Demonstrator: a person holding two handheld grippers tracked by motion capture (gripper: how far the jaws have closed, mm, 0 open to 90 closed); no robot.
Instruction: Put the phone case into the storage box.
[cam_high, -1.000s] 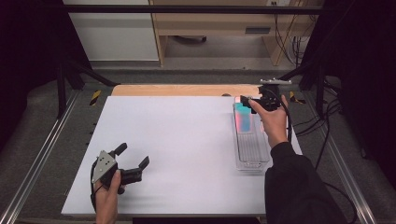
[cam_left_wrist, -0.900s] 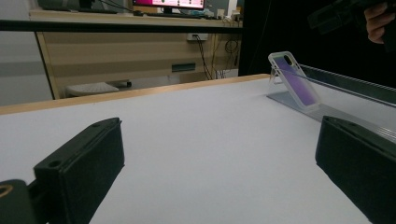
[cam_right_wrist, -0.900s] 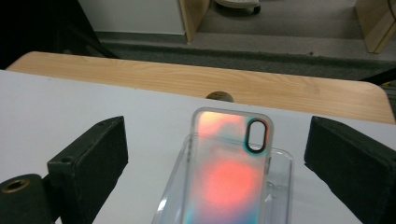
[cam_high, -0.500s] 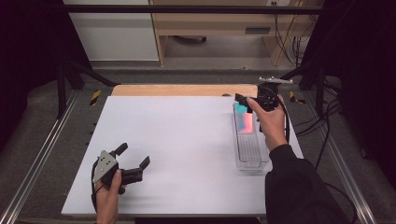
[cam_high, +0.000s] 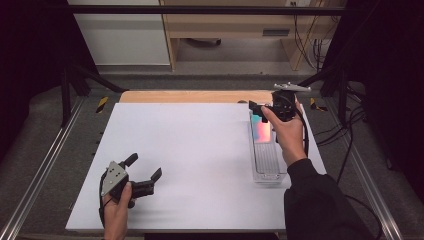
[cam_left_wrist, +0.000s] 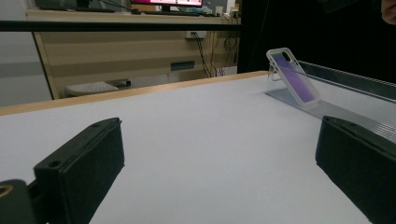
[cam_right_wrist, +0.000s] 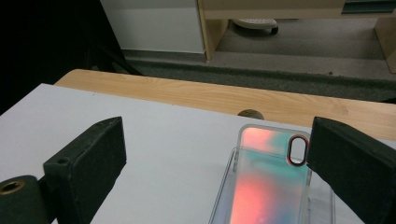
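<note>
An iridescent pink-and-teal phone case (cam_high: 261, 131) leans in the far end of a clear slotted tray (cam_high: 268, 167) on the right side of the white table. My right gripper (cam_high: 257, 111) hovers over the case's top end and is open. In the right gripper view the case (cam_right_wrist: 266, 186) lies between and below the spread jaws of that gripper (cam_right_wrist: 217, 128), nearer the right one. My left gripper (cam_high: 146, 165) rests open near the front left with nothing in it. In the left gripper view that gripper (cam_left_wrist: 219, 126) faces the distant case (cam_left_wrist: 294, 77) and tray (cam_left_wrist: 336, 109).
The white tabletop (cam_high: 200, 150) spreads bare between the grippers. A wooden strip (cam_high: 195, 96) runs along its back edge, with a round hole (cam_right_wrist: 250, 113) just behind the tray. Metal rails (cam_high: 45, 165) flank the table. Cables (cam_high: 325, 132) trail at the right.
My right gripper has shifted slightly left above the far end of the tray. The left gripper has stayed put.
</note>
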